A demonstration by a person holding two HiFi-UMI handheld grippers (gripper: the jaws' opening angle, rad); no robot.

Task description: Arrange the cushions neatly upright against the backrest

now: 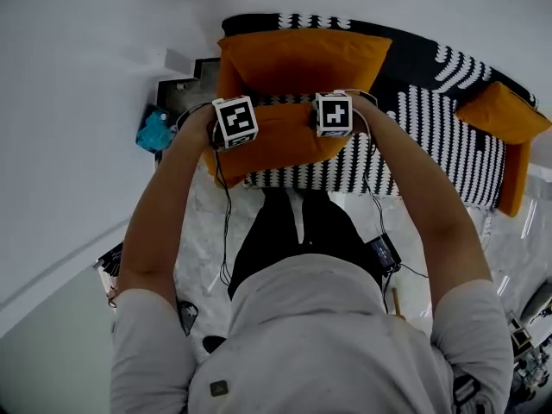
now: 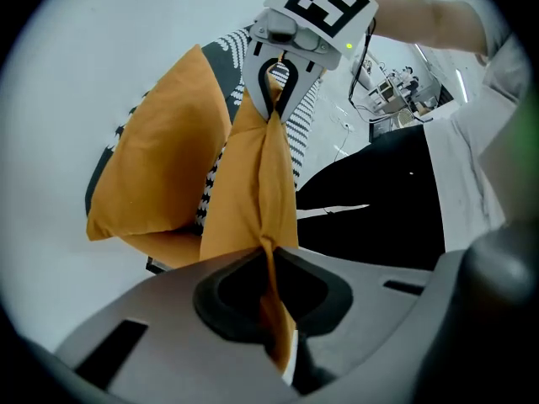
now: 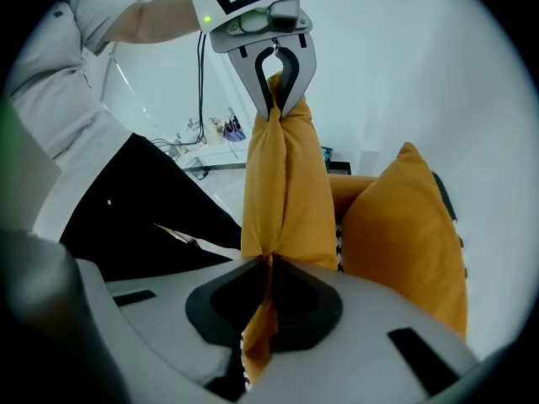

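Left gripper (image 2: 269, 251) and right gripper (image 3: 268, 263) each pinch an edge of one orange cushion (image 1: 280, 138) over the striped sofa (image 1: 431, 132).

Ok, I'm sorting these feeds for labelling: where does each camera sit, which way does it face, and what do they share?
Head view: on the person's head, looking steeply down at the sofa; arms, torso and legs show.
Left gripper view: on the left gripper, looking along its shut jaws across to the right gripper; a forearm shows.
Right gripper view: mirrored, facing the left gripper; forearm again.
Shared: the orange cushion both pinch.
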